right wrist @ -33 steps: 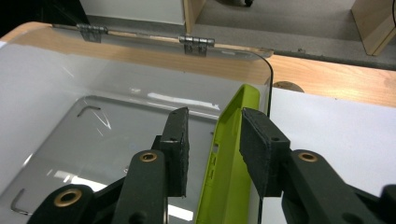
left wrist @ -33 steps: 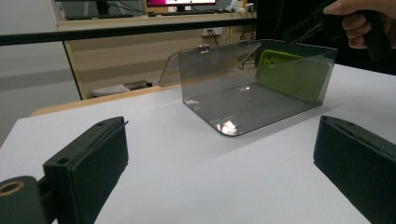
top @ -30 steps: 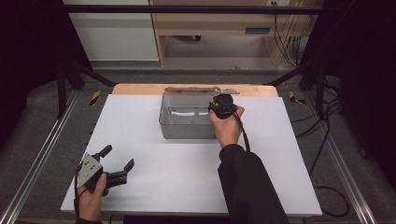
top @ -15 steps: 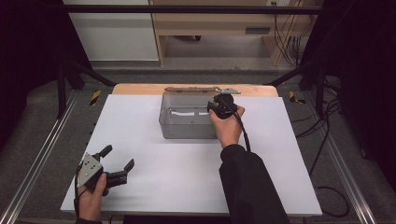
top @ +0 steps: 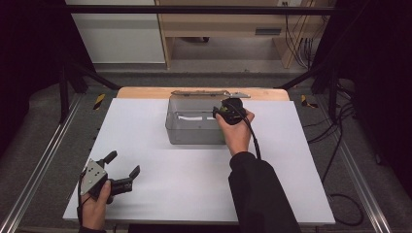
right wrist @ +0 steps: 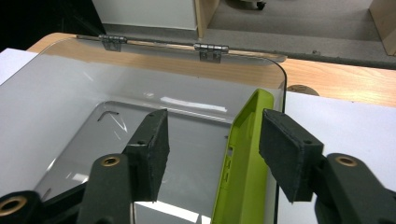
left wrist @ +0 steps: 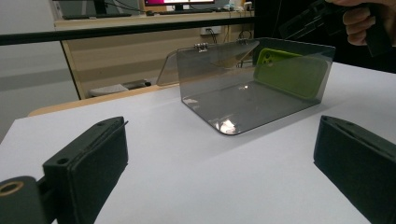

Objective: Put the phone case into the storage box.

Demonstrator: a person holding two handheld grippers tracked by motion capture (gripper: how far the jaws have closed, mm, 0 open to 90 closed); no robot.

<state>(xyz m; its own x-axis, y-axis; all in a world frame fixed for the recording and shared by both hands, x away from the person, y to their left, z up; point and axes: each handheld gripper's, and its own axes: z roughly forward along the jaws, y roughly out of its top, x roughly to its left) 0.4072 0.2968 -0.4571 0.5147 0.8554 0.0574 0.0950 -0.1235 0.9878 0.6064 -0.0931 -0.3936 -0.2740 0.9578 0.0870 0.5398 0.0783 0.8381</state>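
- Where the high view looks down on the white table [top: 160, 145], the right gripper [top: 224, 112] hovers over the right end of the clear box [top: 194, 127]; the left gripper [top: 122, 170] rests near the front-left edge, fingers wide and empty.
- Left gripper view: the green phone case [left wrist: 290, 74] stands on edge against the box's far wall.
- Right gripper view: the fingers [right wrist: 154, 144] have just been opening, with the case between them but free of the pads; withdrawing crookedly could snag and topple it.
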